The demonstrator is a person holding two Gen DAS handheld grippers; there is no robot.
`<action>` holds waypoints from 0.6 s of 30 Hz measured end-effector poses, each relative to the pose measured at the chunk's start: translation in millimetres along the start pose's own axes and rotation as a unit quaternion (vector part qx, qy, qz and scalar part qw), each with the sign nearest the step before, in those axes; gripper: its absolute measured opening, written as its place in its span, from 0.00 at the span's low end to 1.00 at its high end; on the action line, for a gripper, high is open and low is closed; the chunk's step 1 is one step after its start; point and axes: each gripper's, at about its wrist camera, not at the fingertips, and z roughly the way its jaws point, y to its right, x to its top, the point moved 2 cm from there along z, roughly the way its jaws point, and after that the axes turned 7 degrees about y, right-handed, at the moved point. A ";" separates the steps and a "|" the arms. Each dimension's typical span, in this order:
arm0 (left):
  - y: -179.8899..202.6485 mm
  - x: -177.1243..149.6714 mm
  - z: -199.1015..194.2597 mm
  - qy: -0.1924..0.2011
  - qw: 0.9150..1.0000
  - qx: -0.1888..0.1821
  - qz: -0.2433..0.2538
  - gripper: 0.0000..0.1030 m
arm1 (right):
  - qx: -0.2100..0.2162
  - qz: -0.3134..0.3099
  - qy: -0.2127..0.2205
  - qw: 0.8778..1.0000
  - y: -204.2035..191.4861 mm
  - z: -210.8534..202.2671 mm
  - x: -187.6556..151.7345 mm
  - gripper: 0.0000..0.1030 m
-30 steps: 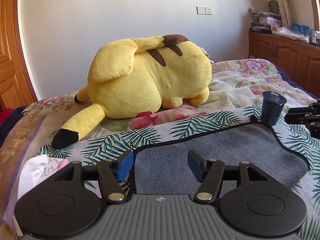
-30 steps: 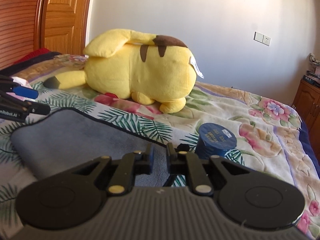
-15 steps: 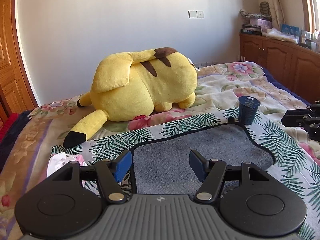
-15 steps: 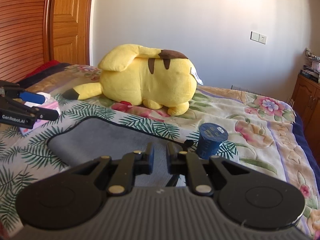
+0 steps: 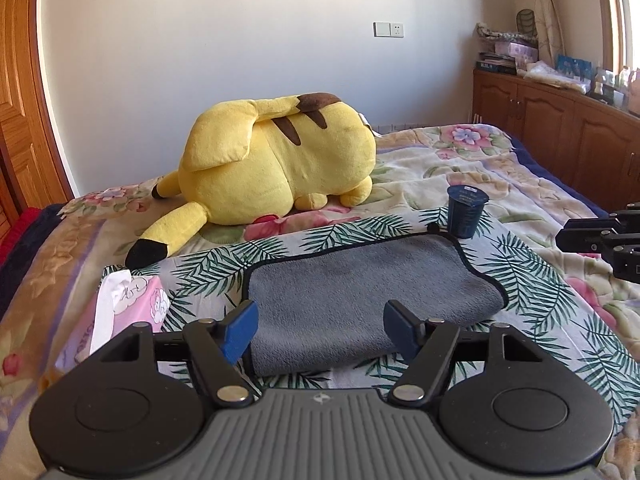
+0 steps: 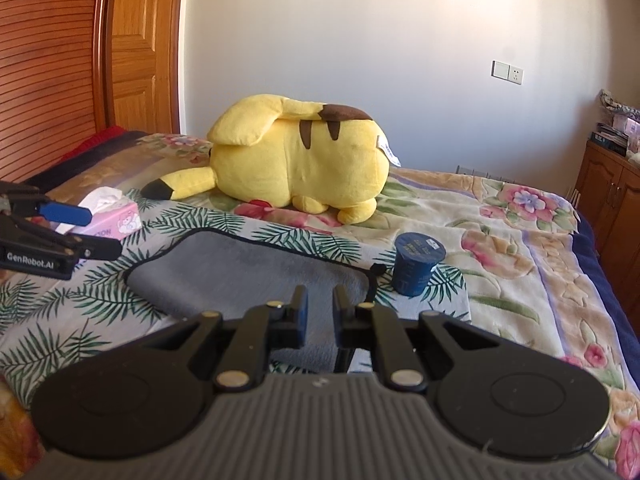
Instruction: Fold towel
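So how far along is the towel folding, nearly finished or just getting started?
The grey towel already lies doubled over on the bed, with a rounded fold along its near edge. Nothing is in hand: the left gripper is open above the near edge, and the right gripper, jaws nearly closed, holds nothing. Whether another fold is left, I can't tell.

The towel (image 5: 360, 296) is lying folded on the bed (image 5: 500, 184). The cup (image 5: 466, 211) is standing just beside its far right corner. The tissue box (image 5: 120, 312) is sitting to its left. The plush toy (image 5: 276, 168) is lying behind them, near the wall (image 5: 240, 40).
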 end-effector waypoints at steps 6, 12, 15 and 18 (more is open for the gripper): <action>11.1 -6.1 -15.9 0.004 1.000 -0.006 0.003 0.63 | -0.012 0.010 0.001 1.000 -1.0 -14.0 -8.7 0.47; 20.1 -9.9 -35.2 0.015 1.000 -0.016 -0.001 0.75 | -0.019 0.021 -0.001 1.000 -2.2 -26.2 -16.1 0.57; 24.5 -11.7 -46.3 0.026 1.000 -0.009 -0.002 0.81 | -0.023 0.026 -0.002 0.999 -3.6 -33.0 -20.0 0.74; 26.7 -13.5 -56.5 0.030 0.999 -0.008 -0.007 0.83 | -0.028 0.030 0.000 0.999 -6.3 -41.8 -23.3 0.87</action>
